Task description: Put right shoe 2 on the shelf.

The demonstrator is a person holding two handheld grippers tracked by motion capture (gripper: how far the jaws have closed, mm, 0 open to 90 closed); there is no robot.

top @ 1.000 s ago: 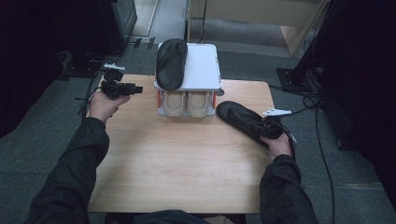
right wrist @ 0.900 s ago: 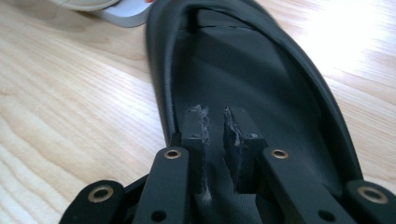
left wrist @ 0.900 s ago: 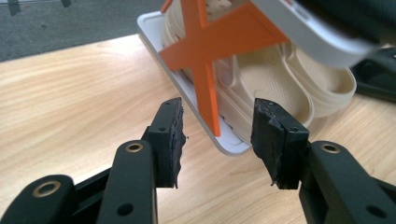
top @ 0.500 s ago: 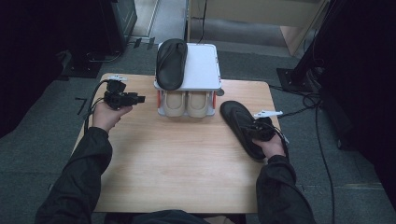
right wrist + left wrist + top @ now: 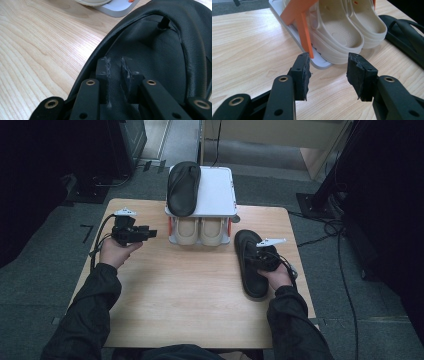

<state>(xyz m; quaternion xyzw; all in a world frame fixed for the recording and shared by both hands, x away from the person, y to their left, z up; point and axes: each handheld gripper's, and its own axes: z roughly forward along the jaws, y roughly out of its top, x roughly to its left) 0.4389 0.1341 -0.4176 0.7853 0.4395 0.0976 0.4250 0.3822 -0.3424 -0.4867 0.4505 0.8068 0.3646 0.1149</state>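
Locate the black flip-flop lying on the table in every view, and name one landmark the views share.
High view: the black flip-flop lies on the table right of centre, under the right gripper.
Left gripper view: its strap and edge sit at the right border.
Right gripper view: it covers the right half, beyond the jaws.
Shared landmark: the white shoe rack's base.

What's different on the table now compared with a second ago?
The black sandal on the table, with the right gripper on it, has slid toward the person and turned to lie more lengthwise. That gripper's jaws have just been opening, with a small gap showing between them over the sandal. The left gripper, open and empty, has moved nearer the rack. The rack and its shoes stayed put.
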